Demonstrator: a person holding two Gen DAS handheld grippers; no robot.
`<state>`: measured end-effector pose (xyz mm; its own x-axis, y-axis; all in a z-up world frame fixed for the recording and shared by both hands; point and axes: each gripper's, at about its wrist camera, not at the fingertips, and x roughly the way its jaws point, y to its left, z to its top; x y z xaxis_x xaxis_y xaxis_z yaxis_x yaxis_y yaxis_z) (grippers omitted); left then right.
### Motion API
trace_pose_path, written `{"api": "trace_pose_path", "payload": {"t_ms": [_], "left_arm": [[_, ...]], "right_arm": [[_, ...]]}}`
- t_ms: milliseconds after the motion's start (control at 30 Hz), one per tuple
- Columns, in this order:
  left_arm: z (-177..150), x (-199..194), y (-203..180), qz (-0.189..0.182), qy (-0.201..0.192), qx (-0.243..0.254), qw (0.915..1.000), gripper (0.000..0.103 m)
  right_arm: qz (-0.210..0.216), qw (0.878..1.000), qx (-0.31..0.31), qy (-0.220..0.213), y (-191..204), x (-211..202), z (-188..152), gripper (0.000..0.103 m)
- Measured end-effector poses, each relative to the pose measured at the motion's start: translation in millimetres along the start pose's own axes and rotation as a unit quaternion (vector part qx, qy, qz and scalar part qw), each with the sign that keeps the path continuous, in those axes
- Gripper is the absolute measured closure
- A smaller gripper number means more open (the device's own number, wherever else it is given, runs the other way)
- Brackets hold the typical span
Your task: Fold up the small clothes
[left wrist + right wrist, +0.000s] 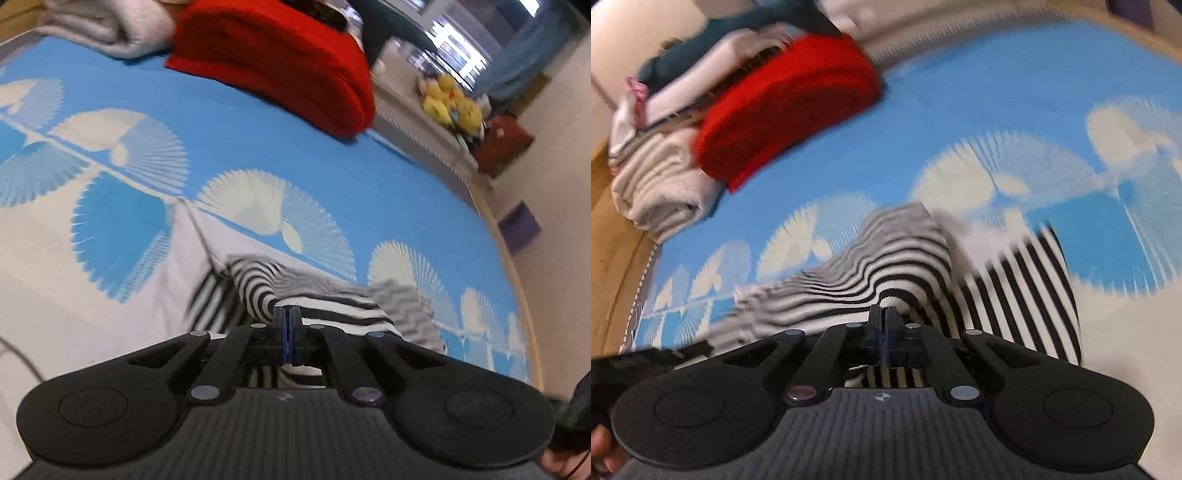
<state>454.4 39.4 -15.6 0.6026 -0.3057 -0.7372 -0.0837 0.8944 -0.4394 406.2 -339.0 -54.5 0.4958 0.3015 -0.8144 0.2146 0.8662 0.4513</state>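
My left gripper (287, 314) has its fingers pressed together on a fold of the black-and-white striped garment (317, 299), the cloth bunching up just ahead of the tips. My right gripper (885, 314) is clamped the same way on another part of the same striped garment (897, 266), with the fabric rising in a ridge from the tips. The garment hangs between my two grips above the bed (332, 177), and part of it with broader stripes lies spread to the right in the right wrist view. The bed cover is blue with white fan shapes. Farther back on the bed sits a folded red blanket (280, 62), with a folded white blanket (110, 26) just beside it. Beyond the bed's far edge, yellow plush toys (450, 101) sit on a ledge.
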Motion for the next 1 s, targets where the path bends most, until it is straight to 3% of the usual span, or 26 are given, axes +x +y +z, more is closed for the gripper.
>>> {"api": "trace_pose_path", "payload": {"t_ms": [67, 133, 200, 233, 300, 367, 433, 467, 533, 600, 700, 767, 833, 900, 1000], "left_arm": [[-1, -3, 10, 0.007, 0.011, -0.014, 0.9998, 0.103], [-7, 9, 17, 0.045, 0.049, -0.003, 0.9978, 0.103], [-17, 31, 29, 0.086, 0.105, -0.013, 0.9906, 0.103], [-20, 41, 37, 0.100, 0.128, -0.033, 0.9862, 0.102], [-22, 50, 48, 0.111, 0.146, -0.057, 0.9814, 0.099], [-20, 54, 52, 0.109, 0.147, -0.063, 0.9810, 0.075], [-17, 53, 51, 0.108, 0.139, -0.061, 0.9826, 0.066], [-18, 53, 50, 0.109, 0.136, -0.057, 0.9832, 0.063], [-20, 56, 51, 0.108, 0.141, -0.052, 0.9827, 0.062], [-22, 64, 48, 0.109, 0.150, -0.057, 0.9811, 0.062], [-25, 71, 46, 0.110, 0.155, -0.049, 0.9806, 0.066], [-25, 71, 44, 0.105, 0.148, -0.041, 0.9825, 0.102], [-21, 62, 38, 0.092, 0.127, -0.036, 0.9869, 0.102], [-13, 48, 32, 0.059, 0.101, -0.037, 0.9925, 0.102], [-5, 26, 26, 0.017, 0.068, -0.036, 0.9969, 0.102]], "right_arm": [[0.002, 1.000, 0.000, 0.011, 1, -9, -7, 0.103], [0.011, 0.999, -0.028, 0.018, 9, -17, -13, 0.103], [0.009, 0.995, -0.057, 0.076, 14, -9, -28, 0.103], [0.010, 0.989, -0.073, 0.128, 14, 5, -38, 0.103], [0.006, 0.978, -0.091, 0.187, 15, 24, -51, 0.101], [-0.018, 0.981, -0.101, 0.163, 16, 25, -46, 0.100], [-0.046, 0.988, -0.100, 0.108, 13, 21, -31, 0.088], [-0.056, 0.991, -0.085, 0.086, 8, 21, -23, 0.082], [-0.067, 0.995, -0.043, 0.058, -6, 26, -13, 0.058], [-0.065, 0.996, -0.009, 0.061, -20, 38, -10, 0.056], [-0.046, 0.996, 0.025, 0.071, -26, 55, -11, 0.056], [-0.033, 0.997, 0.019, 0.074, -19, 63, -11, 0.059], [-0.010, 0.998, 0.006, 0.056, -12, 57, -12, 0.100], [0.021, 1.000, 0.018, 0.005, -7, 39, -6, 0.100], [0.126, 0.987, 0.064, -0.071, -10, 0, 9, 0.100]]}}
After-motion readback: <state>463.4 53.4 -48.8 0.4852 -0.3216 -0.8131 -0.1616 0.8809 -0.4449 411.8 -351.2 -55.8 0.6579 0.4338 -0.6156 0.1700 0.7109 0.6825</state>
